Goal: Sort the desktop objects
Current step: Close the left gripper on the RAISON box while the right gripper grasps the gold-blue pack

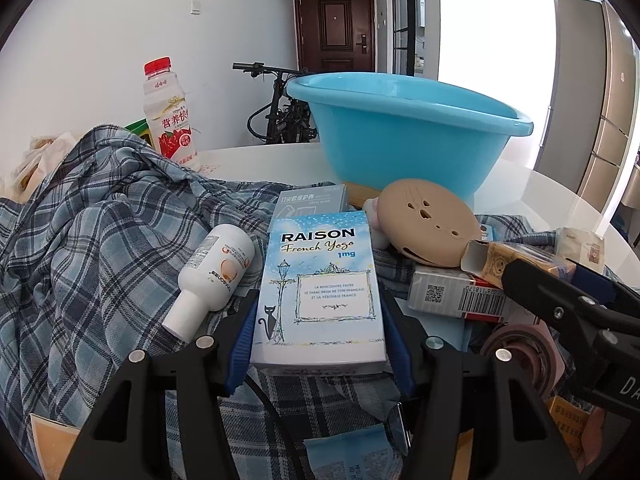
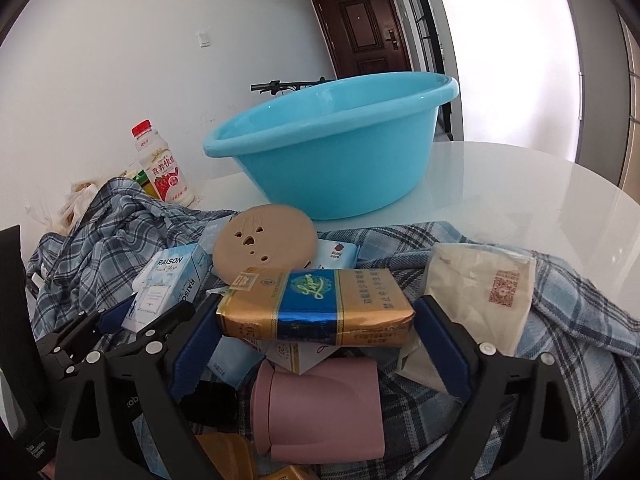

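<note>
Left gripper (image 1: pixel 320 332) is clenched on the light-blue RAISON box (image 1: pixel 320 284); both blue pads press its long sides, box upright between them, over the plaid cloth (image 1: pixel 92 248). Right gripper (image 2: pixel 316 320) has the gold-and-blue cigarette pack (image 2: pixel 316 308) lengthwise between its pads. The jaws stand wide and both pads sit at the pack's ends, but a firm squeeze can't be confirmed; it looks bracketed, at most lightly held.

The pack lies on top of the pile, above a pink cup (image 2: pixel 316 408) on its side, just right of the RAISON box. A tan round lid (image 2: pixel 264 248) leans just beyond the pack. A white paper packet (image 2: pixel 480 300) is to the right, touching the cloth. A small white bottle (image 1: pixel 216 280) lies just left of the RAISON box. The blue basin (image 2: pixel 332 152) stands on the white table (image 2: pixel 520 192) at the far side, the likely drop spot. A red-capped drink bottle (image 2: pixel 160 168) stands far left.

Judgement: both items gripped or about to be, neither sorted yet. To do well: close the right pads squarely on the pack's short ends before lifting, as the soft pack may buckle. Lift straight up so the tan lid and cup aren't dragged. Keep the left box level, clear the basin rim, then release low inside.
</note>
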Demonstrator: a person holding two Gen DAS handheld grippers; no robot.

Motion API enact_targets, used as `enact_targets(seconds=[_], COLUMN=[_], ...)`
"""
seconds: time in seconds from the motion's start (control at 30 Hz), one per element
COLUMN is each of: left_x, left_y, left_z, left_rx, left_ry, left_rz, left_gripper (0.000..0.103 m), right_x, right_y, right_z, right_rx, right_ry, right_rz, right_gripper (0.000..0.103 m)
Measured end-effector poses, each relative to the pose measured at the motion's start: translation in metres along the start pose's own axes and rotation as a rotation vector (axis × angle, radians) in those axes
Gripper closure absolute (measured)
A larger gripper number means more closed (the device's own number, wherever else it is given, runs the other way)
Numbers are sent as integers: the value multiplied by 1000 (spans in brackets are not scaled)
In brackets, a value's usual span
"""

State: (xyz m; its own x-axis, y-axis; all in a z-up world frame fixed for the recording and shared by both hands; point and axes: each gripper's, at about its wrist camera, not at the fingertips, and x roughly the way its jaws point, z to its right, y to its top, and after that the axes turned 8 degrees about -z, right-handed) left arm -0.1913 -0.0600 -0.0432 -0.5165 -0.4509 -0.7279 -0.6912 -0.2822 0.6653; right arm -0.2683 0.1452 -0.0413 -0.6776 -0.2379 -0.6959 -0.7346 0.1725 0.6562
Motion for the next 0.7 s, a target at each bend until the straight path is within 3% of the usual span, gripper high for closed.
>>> enact_targets(seconds=[0.13, 0.17, 0.3, 0.6, 0.7], left_x=[0, 0, 0, -6, -14], left_y=[0, 0, 0, 3, 5], left_z=[0, 0, 0, -1, -3], left_rx=[1, 1, 2, -12, -19], left_ry=[-1, 0, 0, 35, 16], left_rz=[1, 2, 2, 10, 19], left_gripper=[43, 43, 43, 43, 43], right_x=[6, 5, -7, -28, -34], right_y=[0, -1, -5, -4, -4], right_z=[0, 1, 0, -9, -12], right_rx=[4, 6, 12, -14, -29], right_ry=[3, 1, -12, -44, -71], right_rz=[-18, -10, 60, 85, 95], right_gripper=[12, 18, 23, 23, 23])
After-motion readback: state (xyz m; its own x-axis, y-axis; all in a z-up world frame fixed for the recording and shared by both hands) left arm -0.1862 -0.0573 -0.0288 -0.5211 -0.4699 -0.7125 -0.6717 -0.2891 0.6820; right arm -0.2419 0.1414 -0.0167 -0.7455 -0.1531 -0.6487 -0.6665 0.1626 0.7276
